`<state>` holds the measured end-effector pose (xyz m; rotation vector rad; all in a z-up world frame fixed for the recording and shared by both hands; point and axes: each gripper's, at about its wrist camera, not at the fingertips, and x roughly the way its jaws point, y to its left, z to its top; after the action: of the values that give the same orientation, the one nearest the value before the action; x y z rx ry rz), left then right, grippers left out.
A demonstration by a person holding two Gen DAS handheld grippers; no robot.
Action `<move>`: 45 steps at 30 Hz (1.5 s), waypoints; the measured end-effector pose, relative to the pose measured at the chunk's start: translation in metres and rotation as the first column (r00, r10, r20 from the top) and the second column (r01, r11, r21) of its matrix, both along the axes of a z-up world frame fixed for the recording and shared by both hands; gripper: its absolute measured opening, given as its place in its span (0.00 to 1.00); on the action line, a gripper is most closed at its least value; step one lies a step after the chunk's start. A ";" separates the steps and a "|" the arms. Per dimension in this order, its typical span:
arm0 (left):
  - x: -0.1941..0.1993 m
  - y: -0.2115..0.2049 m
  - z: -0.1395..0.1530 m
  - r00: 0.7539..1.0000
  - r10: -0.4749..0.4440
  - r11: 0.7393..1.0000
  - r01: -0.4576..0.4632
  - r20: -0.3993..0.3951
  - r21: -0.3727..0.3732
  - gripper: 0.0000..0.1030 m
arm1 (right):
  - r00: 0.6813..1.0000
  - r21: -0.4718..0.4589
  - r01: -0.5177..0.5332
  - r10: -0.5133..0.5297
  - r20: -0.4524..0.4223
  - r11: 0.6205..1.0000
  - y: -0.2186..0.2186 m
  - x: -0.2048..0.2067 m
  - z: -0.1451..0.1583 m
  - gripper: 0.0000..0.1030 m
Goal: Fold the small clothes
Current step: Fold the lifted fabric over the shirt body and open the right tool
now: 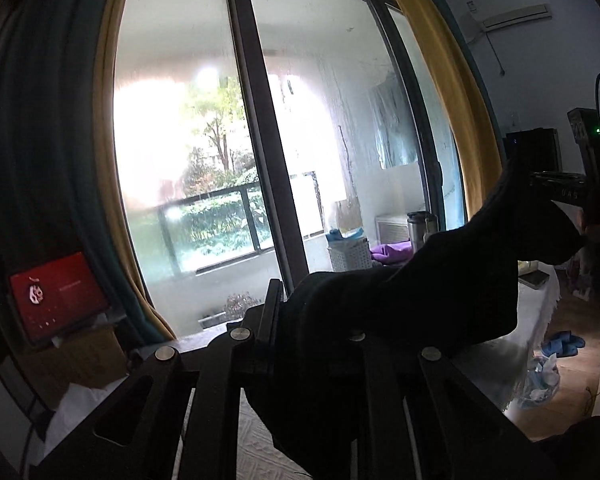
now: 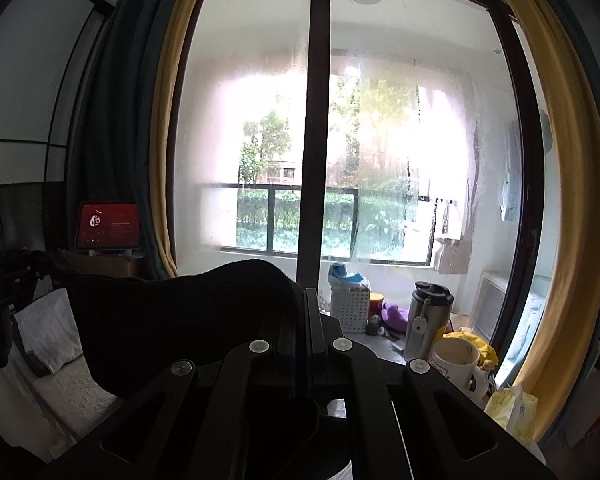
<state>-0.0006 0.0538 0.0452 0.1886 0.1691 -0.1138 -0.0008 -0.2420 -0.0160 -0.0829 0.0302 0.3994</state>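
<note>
A black garment [image 1: 440, 280] hangs stretched in the air between my two grippers, in front of a big window. In the left wrist view my left gripper [image 1: 296, 300] is shut on one end of it, and the cloth drapes over its right finger and hides it. The garment rises to the right, where my right gripper [image 1: 556, 190] pinches the other end. In the right wrist view my right gripper [image 2: 306, 304] is shut on the black garment [image 2: 180, 312], which bulges over the left finger and sags away to the left.
Below lies a table with a white textured cloth [image 2: 72, 396] and a folded white piece [image 2: 48, 332]. A red-screen tablet [image 2: 108, 226] stands at the left. A white basket [image 2: 350, 308], steel flask [image 2: 428, 320] and mug [image 2: 456, 360] crowd the right by the glass door.
</note>
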 end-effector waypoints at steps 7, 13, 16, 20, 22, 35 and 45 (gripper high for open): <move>0.016 0.008 0.000 1.000 0.001 1.000 -0.001 -0.027 -0.002 0.13 | 1.000 -0.006 -0.004 0.004 -0.018 1.000 0.003 0.016 0.005 0.03; 0.043 0.011 -0.005 0.996 0.002 1.000 -0.004 -0.094 -0.013 0.13 | 0.998 -0.013 -0.011 0.010 -0.062 1.000 0.008 0.048 0.007 0.03; 0.058 0.012 -0.006 0.992 0.002 1.000 -0.002 -0.123 -0.001 0.13 | 0.996 -0.002 -0.016 0.015 -0.083 1.000 0.008 0.068 0.007 0.03; 0.080 0.016 -0.009 0.986 0.008 1.000 -0.009 -0.166 -0.010 0.13 | 0.992 0.010 -0.023 0.024 -0.120 1.000 0.011 0.099 0.005 0.03; 0.088 0.018 -0.013 0.983 0.015 1.000 -0.019 -0.180 -0.017 0.13 | 0.990 0.010 -0.030 0.031 -0.135 1.000 0.014 0.115 0.005 0.03; 0.157 0.040 -0.028 0.967 0.057 0.997 -0.067 -0.248 -0.032 0.13 | 0.971 0.005 -0.085 0.084 -0.226 0.996 0.039 0.220 -0.005 0.03; 0.229 0.067 -0.059 0.937 0.062 0.993 -0.094 -0.345 -0.077 0.13 | 0.940 0.004 -0.110 0.105 -0.324 0.994 0.058 0.308 -0.029 0.03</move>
<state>0.2282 0.1208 -0.0134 0.0675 0.5173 -0.0741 0.3074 -0.1837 -0.0445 -0.0319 0.3550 0.5192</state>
